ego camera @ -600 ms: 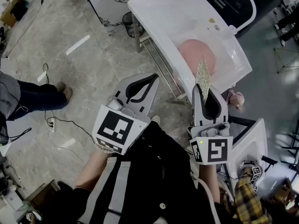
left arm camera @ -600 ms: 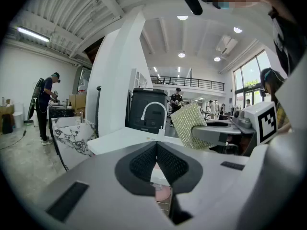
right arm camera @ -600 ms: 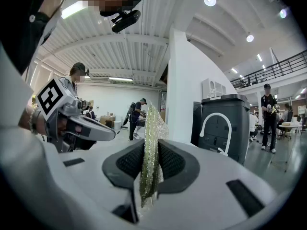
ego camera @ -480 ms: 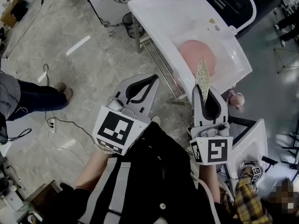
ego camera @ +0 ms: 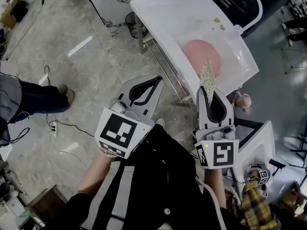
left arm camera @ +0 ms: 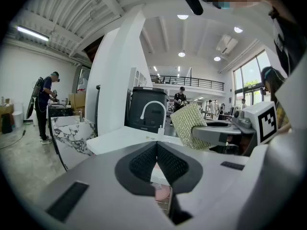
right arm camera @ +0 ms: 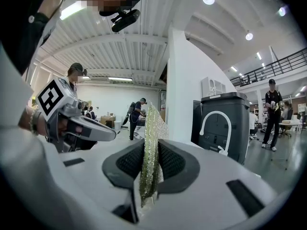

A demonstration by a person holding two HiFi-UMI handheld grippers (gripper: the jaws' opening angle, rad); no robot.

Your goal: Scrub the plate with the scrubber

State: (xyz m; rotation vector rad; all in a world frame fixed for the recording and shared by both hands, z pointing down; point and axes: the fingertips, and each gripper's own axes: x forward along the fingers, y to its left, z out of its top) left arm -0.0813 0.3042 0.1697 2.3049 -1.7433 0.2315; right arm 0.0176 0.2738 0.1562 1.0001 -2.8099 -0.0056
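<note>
Seen from the head camera, a white rectangular sink table (ego camera: 163,13) stands on a grey marble-patterned floor, with a round pink plate (ego camera: 201,55) lying flat in its sunken basin.

The right gripper (ego camera: 208,88) points toward the basin from the table's near side. Its jaws are clamped on a flat, glittering gold mesh scrubber (ego camera: 207,75), held upright and edge-on. The scrubber's far tip overlaps the plate's near edge in this view; whether it touches cannot be told. The right gripper view (right arm camera: 149,150) shows the dark ribbed pads pressed against both faces of the scrubber (right arm camera: 152,128).

The left gripper (ego camera: 154,82) is held over the floor, beside the table's metal legs (ego camera: 163,61) and apart from the plate. In the left gripper view (left arm camera: 157,150) its pads meet with nothing between them.

A curved white faucet (right arm camera: 215,112) rises at the table's far end, before a dark grey cabinet (right arm camera: 225,102). A black wire wastebasket (ego camera: 131,21) stands by the table's left end. A bystander's trousered legs (ego camera: 33,99) and black cables (ego camera: 62,123) are on the floor at the left.
</note>
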